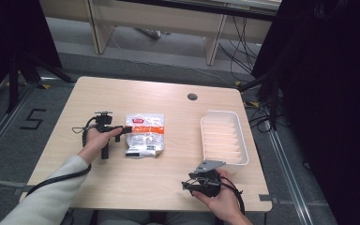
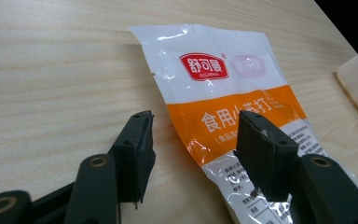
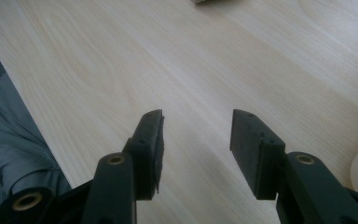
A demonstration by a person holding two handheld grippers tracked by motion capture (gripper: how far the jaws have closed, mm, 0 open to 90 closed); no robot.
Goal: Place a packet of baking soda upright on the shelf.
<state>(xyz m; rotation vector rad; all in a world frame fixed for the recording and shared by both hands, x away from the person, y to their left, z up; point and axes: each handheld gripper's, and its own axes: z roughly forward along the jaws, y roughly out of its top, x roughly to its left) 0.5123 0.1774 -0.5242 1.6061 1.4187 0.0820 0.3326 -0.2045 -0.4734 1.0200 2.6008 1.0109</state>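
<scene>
Lying flat near the middle of the wooden surface point(image 1: 122, 187), a plastic packet point(image 1: 144, 134) with a white top, a red logo and an orange band showed Chinese print on its face. The left tool point(image 1: 127, 128) was held in the person's left hand point(image 1: 96, 140) at the packet's left edge, pointing toward it. In the left gripper view, its jaws stood wide apart: one jaw over bare wood beside the packet point(image 2: 223, 93), the other over the packet's orange band and printed lower part, with nothing clamped between them. Whether either jaw touched the packet could not be told.

A white ribbed tray point(image 1: 224, 138) sat to the right of the packet, well apart from it, near the surface's right edge. The right tool point(image 1: 201, 180), in the right hand point(image 1: 220, 197), rested near the front edge just below the tray. In the right gripper view, its jaws were spread open over bare wood, holding nothing.
</scene>
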